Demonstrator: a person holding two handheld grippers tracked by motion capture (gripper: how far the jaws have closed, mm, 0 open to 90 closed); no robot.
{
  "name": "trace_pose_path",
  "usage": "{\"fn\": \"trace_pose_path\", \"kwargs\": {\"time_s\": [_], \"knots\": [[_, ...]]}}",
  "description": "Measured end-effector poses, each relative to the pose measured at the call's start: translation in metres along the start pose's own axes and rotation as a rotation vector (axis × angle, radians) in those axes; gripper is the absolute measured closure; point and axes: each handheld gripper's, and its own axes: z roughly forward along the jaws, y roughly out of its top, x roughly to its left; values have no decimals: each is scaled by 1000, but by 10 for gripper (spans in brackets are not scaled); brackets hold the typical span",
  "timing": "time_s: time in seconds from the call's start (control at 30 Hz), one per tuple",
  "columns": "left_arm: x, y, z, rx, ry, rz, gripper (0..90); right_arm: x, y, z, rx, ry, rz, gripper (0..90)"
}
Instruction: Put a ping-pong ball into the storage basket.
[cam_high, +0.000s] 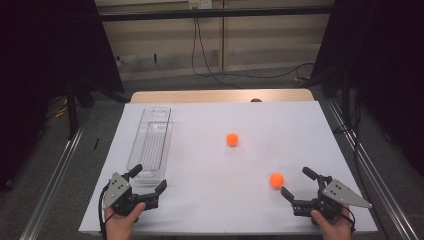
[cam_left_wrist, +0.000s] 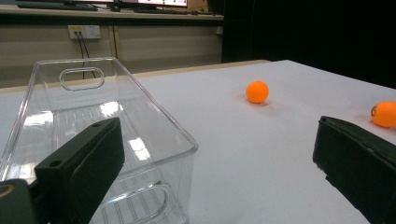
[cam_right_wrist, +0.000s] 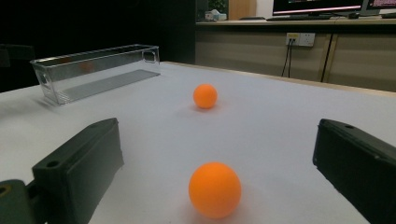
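Note:
Two orange balls lie on the white table sheet (cam_high: 200, 200). The far ball (cam_high: 232, 139) rests near the middle and the near ball (cam_high: 276, 180) at the front right. A clear, empty plastic tray (cam_high: 150, 145) stands lengthwise on the left. My left gripper (cam_high: 149, 178) is open at the tray's near end, and in its own view the tray (cam_left_wrist: 163, 116) is just ahead of the left gripper (cam_left_wrist: 217, 140). My right gripper (cam_high: 295, 181) is open, and the near ball (cam_right_wrist: 215, 189) lies just ahead of the right gripper (cam_right_wrist: 217, 140), untouched. The far ball (cam_right_wrist: 205, 96) lies beyond it.
The bare wooden table edge (cam_high: 220, 95) runs along the back. Metal rails (cam_high: 55, 175) flank the table on both sides. Dark curtains hang left and right, and cables (cam_high: 210, 70) trail on the floor behind. Open sheet lies between the two balls and the tray.

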Motion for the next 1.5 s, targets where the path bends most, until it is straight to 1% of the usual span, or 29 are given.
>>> {"fn": "trace_pose_path", "kwargs": {"time_s": [0.07, 0.23, 0.33, 0.37, 0.43, 0.5, 0.63, 0.7, 0.8, 0.83, 0.87, 1.0, 1.1, 1.2, 1.23, 1.37, 1.4, 1.43, 1.5], "knots": [[0, 0, 0, 4, 3, 3, 21, 0, 0, 0, 1, 1, 0, 12], [0, -1, 1, 4, -2, -3, 21, 0, 0, 1, 5, 6, 0, 13], [-1, 0, 2, 5, -6, -2, 21, 0, 0, 0, 5, 6, 4, 12], [-1, 0, 2, 8, -10, 4, 21, 0, 0, 0, 5, 6, 4, 12], [-1, 0, 2, 7, -11, -1, 21, 0, 0, 0, 5, 6, 4, 12], [-1, 1, 3, 11, -12, 7, 21, 0, 0, 0, 3, 6, 7, 12], [-1, 1, 4, 12, -18, 0, 20, -1, 0, -1, 3, 4, 7, 12], [-2, 1, 5, 5, -22, -10, 20, -1, 0, -1, 2, 3, 7, 12], [-3, 2, 6, 9, -34, 1, 19, -1, 0, -1, 3, 1, 6, 12], [-4, 2, 7, 8, -35, -4, 19, -1, 0, -1, 3, 2, 4, 12], [-4, 3, 8, 10, -38, 3, 18, -1, 0, -1, 3, 3, 4, 12], [-6, 4, 9, 3, -41, -6, 18, -1, 0, -1, 2, 4, 6, 12], [-7, 4, 9, 7, -46, 1, 18, -1, 0, -1, -1, 3, 6, 11], [-9, 4, 10, 3, -51, -12, 18, -1, 0, -1, 0, 3, 6, 11], [-9, 5, 10, 7, -55, -5, 17, -1, 0, -1, -1, 3, 7, 11], [-12, 6, 13, 3, -63, -9, 17, -1, 0, -2, -4, 5, 3, 11], [-13, 6, 13, 6, -68, -5, 17, -1, 0, -2, -4, 6, 0, 11], [-14, 6, 14, 2, -70, -12, 17, -1, 0, -2, -4, 6, 1, 11], [-15, 7, 16, 7, -74, -4, 17, -1, 0, -2, -5, 5, 0, 11]]}}
